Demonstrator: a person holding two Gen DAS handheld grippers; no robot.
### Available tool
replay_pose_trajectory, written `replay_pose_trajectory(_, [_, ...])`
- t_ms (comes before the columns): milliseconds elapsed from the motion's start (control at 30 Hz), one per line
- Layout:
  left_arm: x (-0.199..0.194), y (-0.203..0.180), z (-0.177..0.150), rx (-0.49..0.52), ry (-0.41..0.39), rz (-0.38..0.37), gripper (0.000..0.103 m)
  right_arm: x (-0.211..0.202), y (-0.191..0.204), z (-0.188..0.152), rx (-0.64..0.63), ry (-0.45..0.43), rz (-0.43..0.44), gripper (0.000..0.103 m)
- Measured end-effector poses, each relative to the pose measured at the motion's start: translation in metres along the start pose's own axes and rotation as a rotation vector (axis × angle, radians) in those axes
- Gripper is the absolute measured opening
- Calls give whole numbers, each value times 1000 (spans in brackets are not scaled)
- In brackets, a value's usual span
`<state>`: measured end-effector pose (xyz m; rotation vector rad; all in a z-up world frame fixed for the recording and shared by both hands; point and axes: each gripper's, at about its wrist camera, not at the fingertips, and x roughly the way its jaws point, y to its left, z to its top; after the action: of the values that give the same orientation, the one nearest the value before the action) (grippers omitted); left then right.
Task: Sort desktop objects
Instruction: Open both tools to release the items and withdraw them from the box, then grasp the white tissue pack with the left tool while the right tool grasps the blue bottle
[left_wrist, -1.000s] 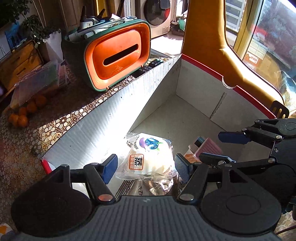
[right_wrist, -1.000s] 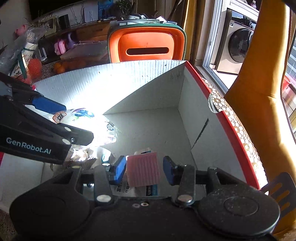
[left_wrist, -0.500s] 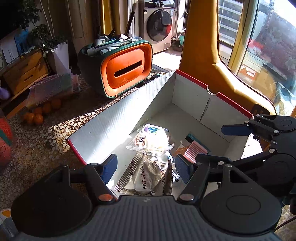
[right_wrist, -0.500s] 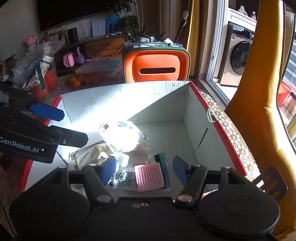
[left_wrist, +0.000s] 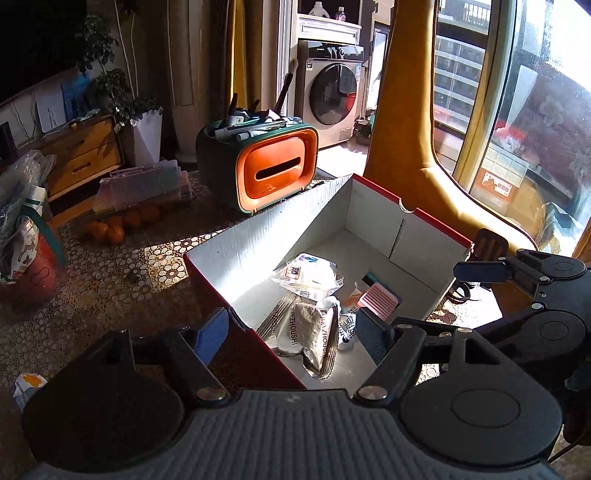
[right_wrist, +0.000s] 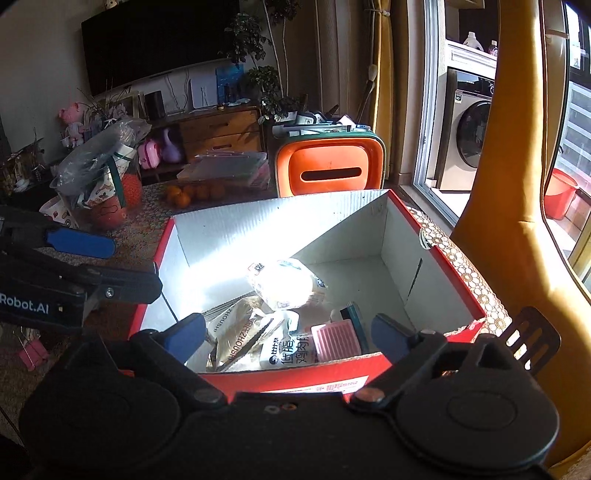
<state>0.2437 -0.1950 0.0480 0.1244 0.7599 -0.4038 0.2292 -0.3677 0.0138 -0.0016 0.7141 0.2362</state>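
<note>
The left gripper hovers above the near left corner of the red cardboard box, jaws apart and empty; one blue pad hangs outside the box wall, the other over its inside. Below and ahead of those jaws, on the box floor, lie a silvery snack packet and, beyond it, a clear-wrapped white bun. To their right a pink ribbed block leans against a dark green item, just ahead of the right gripper, whose jaws also stand apart and hold nothing. A white pouch with printed characters lies between the packet and the block. Behind the box on the patterned worktop stands an orange-fronted organizer. Compared with a second ago, both grippers have pulled back and up: the bun and block then sat right between the jaws and now lie well below them.
</note>
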Motion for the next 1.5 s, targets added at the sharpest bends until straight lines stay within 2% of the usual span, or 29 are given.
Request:
replay_pose_trajectory(33, [-6, 2, -4, -5, -13, 11, 82, -5, 4, -2, -2, -9, -1, 97])
replay_pose_trajectory(133, [-24, 9, -17, -24, -43, 47, 83, -19, 16, -6, -17, -39, -4, 100])
replay_pose_trajectory(467, [-71, 33, -65, -47, -75, 88, 85, -50, 54, -22, -15, -84, 12, 102])
replay_pose_trajectory(600, [-88, 43, -86, -67, -92, 95, 100, -58, 74, -27, -34, -107, 14, 102])
replay_pose_trajectory(700, [-98, 51, -98, -77, -101, 102, 101, -61, 89, -30, -51, -112, 20, 102])
replay_pose_trajectory(1067, [-123, 102, -136, -96, -86, 183, 101, -49, 144, -30, -100, -99, 74, 102])
replay_pose_trajectory(1500, [-114, 177, -139, -161, -57, 293, 101, -16, 192, -23, -146, -74, 125, 102])
